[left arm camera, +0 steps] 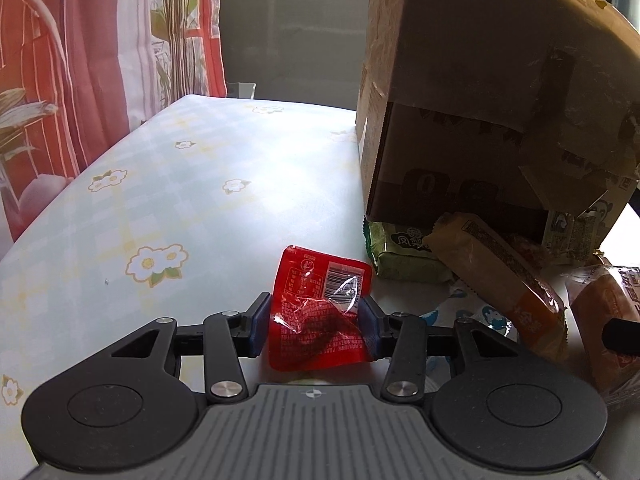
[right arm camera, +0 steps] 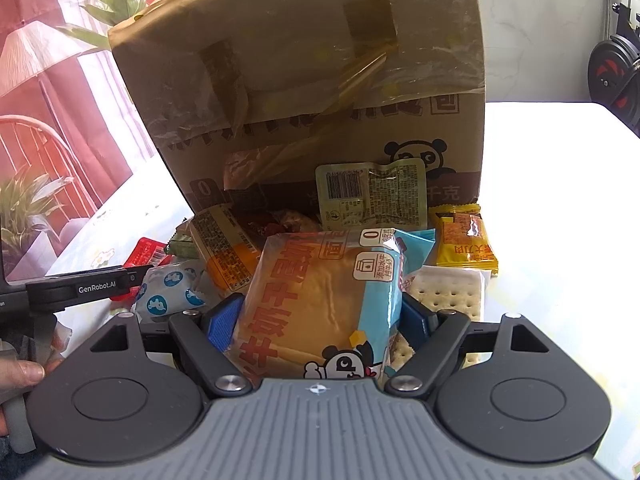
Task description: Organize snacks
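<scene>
Closest to my left camera, my left gripper is pinching a small red packet between its blue pads, crumpling the foil at the middle, with the packet standing over a table covered in a pale flowered cloth. Just beyond it, a green packet and a long orange-brown bar are lying at the foot of a tilted cardboard box, which is sitting on the table's right side. On my right camera, my right gripper is squeezing a large bread packet with blue edging and a panda print, both pads pressing into its sides. Behind it, snacks are piling up against the box: a pale green pouch leaning on the cardboard, a yellow packet to the right, a cracker pack just beside the bread, and a white-and-blue candy wrapper to the left. A red curtain is hanging behind the table.
</scene>
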Action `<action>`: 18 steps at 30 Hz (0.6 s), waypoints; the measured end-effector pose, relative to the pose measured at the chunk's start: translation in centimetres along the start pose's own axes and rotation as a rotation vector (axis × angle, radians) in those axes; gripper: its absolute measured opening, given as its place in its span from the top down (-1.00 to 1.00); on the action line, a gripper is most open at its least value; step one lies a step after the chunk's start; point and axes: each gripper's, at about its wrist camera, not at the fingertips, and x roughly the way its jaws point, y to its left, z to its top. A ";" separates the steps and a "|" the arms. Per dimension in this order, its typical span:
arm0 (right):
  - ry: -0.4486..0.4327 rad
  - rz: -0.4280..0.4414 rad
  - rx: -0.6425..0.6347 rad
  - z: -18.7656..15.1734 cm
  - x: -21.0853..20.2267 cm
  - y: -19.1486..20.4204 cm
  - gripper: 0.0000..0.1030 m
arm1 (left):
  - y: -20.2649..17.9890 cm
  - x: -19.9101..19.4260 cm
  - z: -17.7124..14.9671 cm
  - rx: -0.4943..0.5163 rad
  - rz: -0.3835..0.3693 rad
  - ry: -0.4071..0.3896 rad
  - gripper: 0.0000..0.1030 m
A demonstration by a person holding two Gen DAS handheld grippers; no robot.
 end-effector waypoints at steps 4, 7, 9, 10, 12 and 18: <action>-0.005 0.000 0.005 0.0 -0.2 -0.1 -0.58 | 0.3 -1.1 0.3 -0.008 -0.020 -0.013 0.33; -0.006 0.002 0.005 0.1 -0.2 -0.1 -0.58 | 0.6 -1.2 0.0 -0.008 -0.025 -0.014 0.35; -0.009 0.004 0.005 0.1 -0.3 0.0 -0.58 | 0.4 -1.4 0.0 0.005 -0.019 -0.017 0.39; -0.011 0.005 0.003 0.1 -0.4 0.0 -0.58 | 0.3 -1.6 0.1 0.009 -0.018 -0.021 0.45; -0.014 0.005 0.004 0.1 -0.6 0.0 -0.58 | 0.2 -2.0 0.2 0.017 -0.028 -0.042 0.65; -0.022 0.001 0.017 0.3 -0.9 -0.2 -0.58 | 0.4 -2.4 0.1 0.014 -0.068 -0.019 0.92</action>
